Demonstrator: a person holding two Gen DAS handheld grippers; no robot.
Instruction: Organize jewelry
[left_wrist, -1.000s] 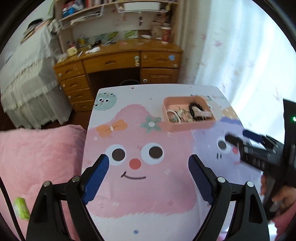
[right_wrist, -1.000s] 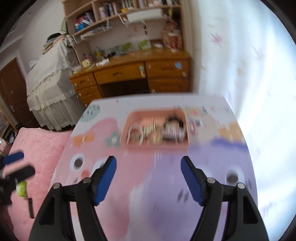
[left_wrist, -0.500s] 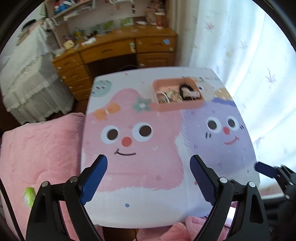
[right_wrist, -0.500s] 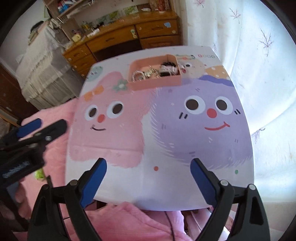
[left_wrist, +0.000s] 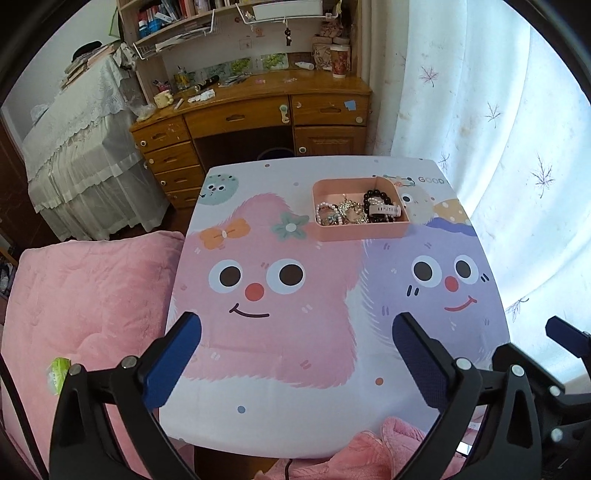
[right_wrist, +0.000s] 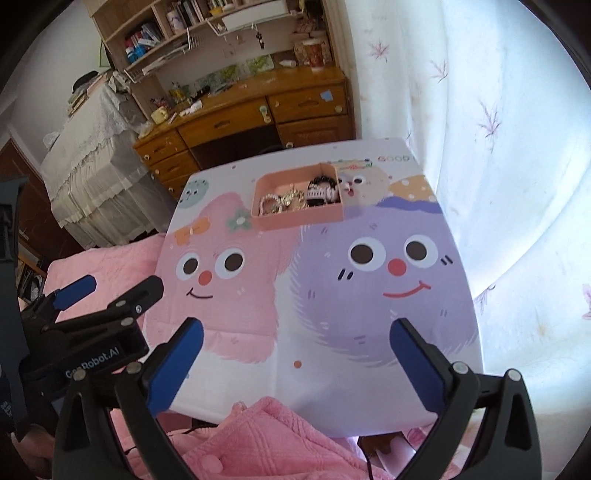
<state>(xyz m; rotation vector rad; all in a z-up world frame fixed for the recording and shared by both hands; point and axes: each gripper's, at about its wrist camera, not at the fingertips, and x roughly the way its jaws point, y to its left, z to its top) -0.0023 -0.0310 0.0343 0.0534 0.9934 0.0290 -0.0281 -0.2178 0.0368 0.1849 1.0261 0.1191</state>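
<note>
A pink tray stands at the far right of the cartoon-printed table; it also shows in the right wrist view. It holds a pearl bracelet, gold pieces, a black bead bracelet and a white band. My left gripper is open and empty above the table's near edge. My right gripper is open and empty, also over the near edge. Each gripper shows at the side of the other's view.
A pink quilt lies left of the table, with pink cloth in front. A wooden desk with shelves stands beyond the table. White curtains hang on the right. A lace-covered bed is at far left.
Both grippers have pulled back from the tray toward the table's near edge and risen. Both stay open and empty. The tray has not moved.
</note>
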